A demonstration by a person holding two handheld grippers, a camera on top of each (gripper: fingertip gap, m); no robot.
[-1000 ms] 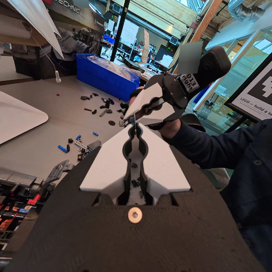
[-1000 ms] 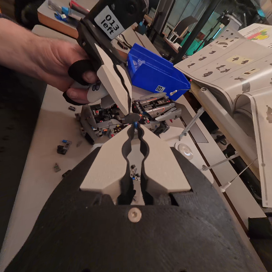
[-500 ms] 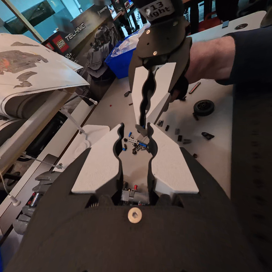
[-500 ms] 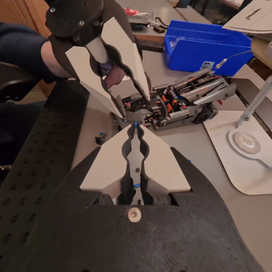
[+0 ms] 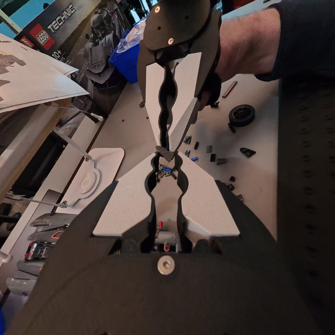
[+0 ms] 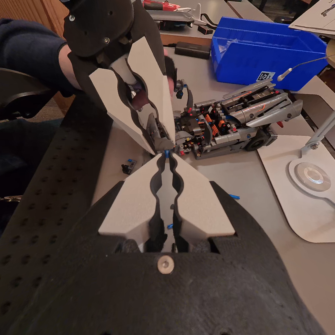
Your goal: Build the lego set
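Meeting tip to tip above the grey worktop [image 6: 235,181]: right gripper [image 6: 167,154] pinching a small blue peg [image 6: 166,153], left gripper [image 5: 165,154] clamped on a dark grey curved panel [image 5: 165,154], lined up for pushing in. Half-built grey car model [image 6: 235,123] parked behind.

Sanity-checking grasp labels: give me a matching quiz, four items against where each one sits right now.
Items:
1. blue pin
2. dark grey panel
3. black wheel
4. blue bin

Places:
A. loose on the table
B. behind the car model
C. pinched in the left gripper
D. pinched in the right gripper

Pairs: 1-D, 2-C, 3-A, 4-B.
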